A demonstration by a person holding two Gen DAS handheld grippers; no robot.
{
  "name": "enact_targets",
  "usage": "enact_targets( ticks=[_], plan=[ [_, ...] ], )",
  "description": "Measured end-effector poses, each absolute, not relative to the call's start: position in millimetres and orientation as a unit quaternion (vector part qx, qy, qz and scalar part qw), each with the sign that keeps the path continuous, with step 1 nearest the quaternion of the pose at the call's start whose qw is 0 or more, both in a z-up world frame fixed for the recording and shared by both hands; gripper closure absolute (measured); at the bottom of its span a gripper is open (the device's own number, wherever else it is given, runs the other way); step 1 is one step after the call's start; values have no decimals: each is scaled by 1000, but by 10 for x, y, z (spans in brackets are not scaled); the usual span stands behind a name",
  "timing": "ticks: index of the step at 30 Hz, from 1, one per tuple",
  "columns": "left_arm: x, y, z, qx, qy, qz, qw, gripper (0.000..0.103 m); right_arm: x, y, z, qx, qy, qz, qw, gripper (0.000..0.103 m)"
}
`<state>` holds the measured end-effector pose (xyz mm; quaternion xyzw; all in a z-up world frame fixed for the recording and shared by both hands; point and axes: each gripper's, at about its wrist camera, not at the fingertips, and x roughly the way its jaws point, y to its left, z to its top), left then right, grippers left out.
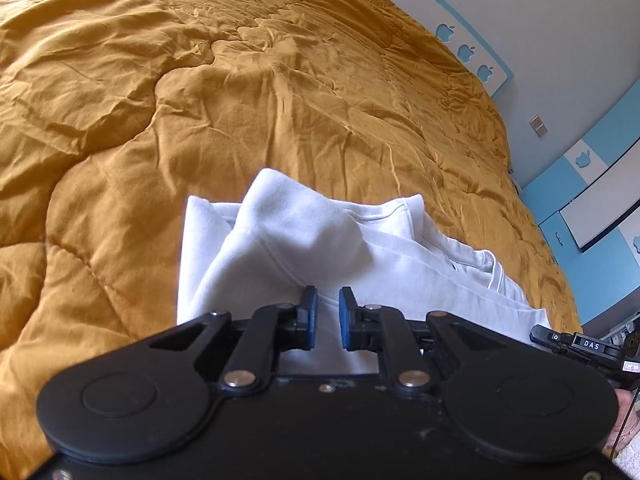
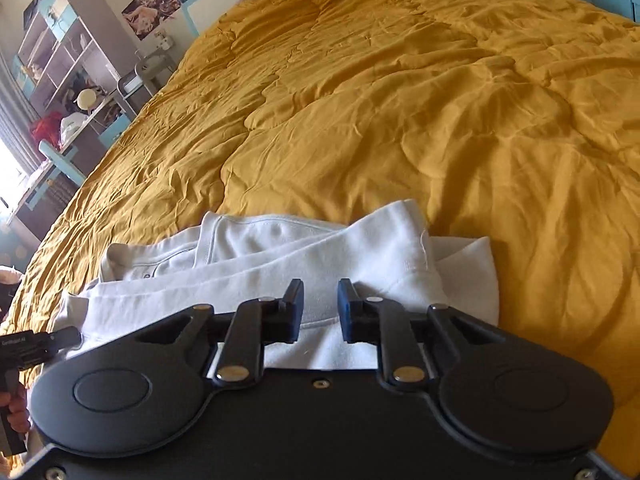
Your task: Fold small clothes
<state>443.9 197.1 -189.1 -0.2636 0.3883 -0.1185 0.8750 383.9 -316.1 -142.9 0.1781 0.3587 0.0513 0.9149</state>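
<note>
Now both hand-held grippers, left point(image 1: 328, 318) and right point(image 2: 320, 310), hover over the garment point(image 1: 320, 240) on the bed point(image 1: 200, 100), jaws slightly apart, empty; mid-fold, next pinch an edge.

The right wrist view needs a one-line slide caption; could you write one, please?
Right claw, jaws apart, above a folded white garment on a mustard quilt.

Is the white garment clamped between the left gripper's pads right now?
No, in the left wrist view the left gripper stands with a gap between its blue pads, and the white garment lies beneath, unpinched.
</note>
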Motion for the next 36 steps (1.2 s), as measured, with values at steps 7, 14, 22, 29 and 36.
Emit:
enact_targets(
  ticks=[7,14,22,29,36],
  plan=[
    [4035,1917,-1496,-276,335,-158,887,69,3509,-2891,-1104,138,327,67,932,76],
    [3880,1248,-1420,-268,348,-257,861,65,2929,-2387,-998,140,323,165,921,63],
    [4121,1095,-1830,-275,391,-204,855,65,2659,-2366,-1383,109,385,153,903,64],
    [4235,1245,-1486,-231,340,-232,881,63,2880,-2533,-1061,66,315,157,934,61],
    [4156,1399,-1386,-209,345,-203,892,63,3739,-2015,-810,-136,302,270,904,67]
  ],
)
